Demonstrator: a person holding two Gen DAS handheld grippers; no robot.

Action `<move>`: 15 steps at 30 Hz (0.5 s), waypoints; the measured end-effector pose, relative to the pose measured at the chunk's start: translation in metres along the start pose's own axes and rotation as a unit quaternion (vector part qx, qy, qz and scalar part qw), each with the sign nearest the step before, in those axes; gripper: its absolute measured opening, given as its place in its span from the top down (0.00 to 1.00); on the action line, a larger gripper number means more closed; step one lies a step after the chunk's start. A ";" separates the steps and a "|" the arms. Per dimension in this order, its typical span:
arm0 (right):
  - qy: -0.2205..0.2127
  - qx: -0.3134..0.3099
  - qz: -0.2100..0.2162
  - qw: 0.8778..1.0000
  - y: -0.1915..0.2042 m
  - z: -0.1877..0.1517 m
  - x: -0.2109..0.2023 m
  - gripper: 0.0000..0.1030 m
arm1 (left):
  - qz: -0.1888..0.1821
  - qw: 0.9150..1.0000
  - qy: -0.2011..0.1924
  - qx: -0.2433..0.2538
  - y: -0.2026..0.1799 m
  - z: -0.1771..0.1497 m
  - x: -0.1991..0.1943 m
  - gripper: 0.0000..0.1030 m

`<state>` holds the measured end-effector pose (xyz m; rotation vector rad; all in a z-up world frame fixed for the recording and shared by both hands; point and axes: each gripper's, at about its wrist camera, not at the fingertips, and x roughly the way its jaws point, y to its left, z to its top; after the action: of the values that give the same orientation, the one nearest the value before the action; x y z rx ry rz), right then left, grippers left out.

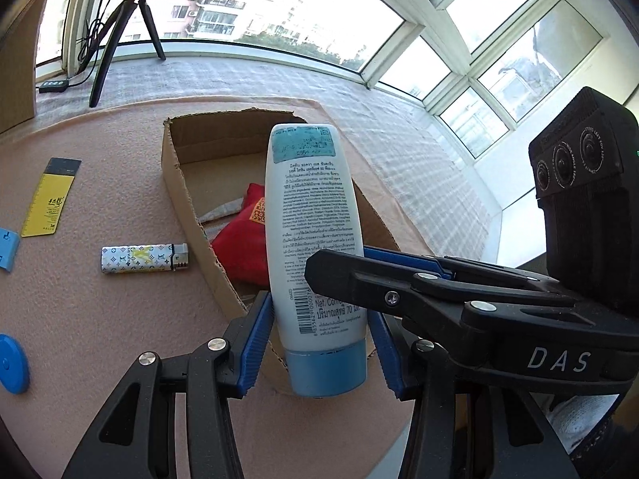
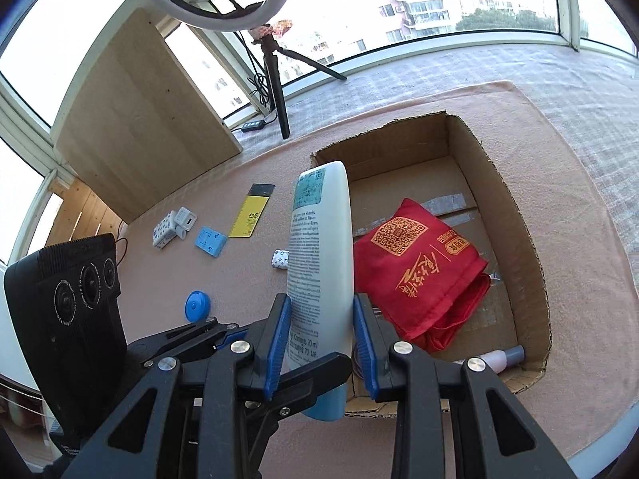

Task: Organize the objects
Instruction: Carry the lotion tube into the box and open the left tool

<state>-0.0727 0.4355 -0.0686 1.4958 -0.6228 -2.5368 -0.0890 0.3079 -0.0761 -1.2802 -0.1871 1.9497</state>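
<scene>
Two grippers meet on one thing here: the white plastic lotion tube with the pale blue cap, held cap-down. The left gripper has its blue ribbed pads pressed on the tube's broad flanks just above the cap; that one looks clamped. The right gripper brackets the narrow edges at the same low band, and its pads appear to touch, though I can't tell whether it's truly squeezing.

Handling call: light, smooth, a bit slippery, and the body will give under pressure, so the firmer band by the cap is the place to take it.

Outward now: the tube hangs over the near wall of the open brown cardboard box, where a folded red cloth bag already lies. Left of the box, on the pink surface, a patterned lighter waits.
</scene>
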 end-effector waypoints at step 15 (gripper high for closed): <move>-0.013 0.009 -0.020 1.000 -0.007 -0.004 -0.005 0.61 | 0.039 0.999 0.006 0.021 0.001 -0.004 -0.003 0.49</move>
<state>-0.0663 0.4425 -0.0696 1.4969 -0.6282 -2.5911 -0.0853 0.3034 -0.0765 -1.2890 -0.0919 2.0009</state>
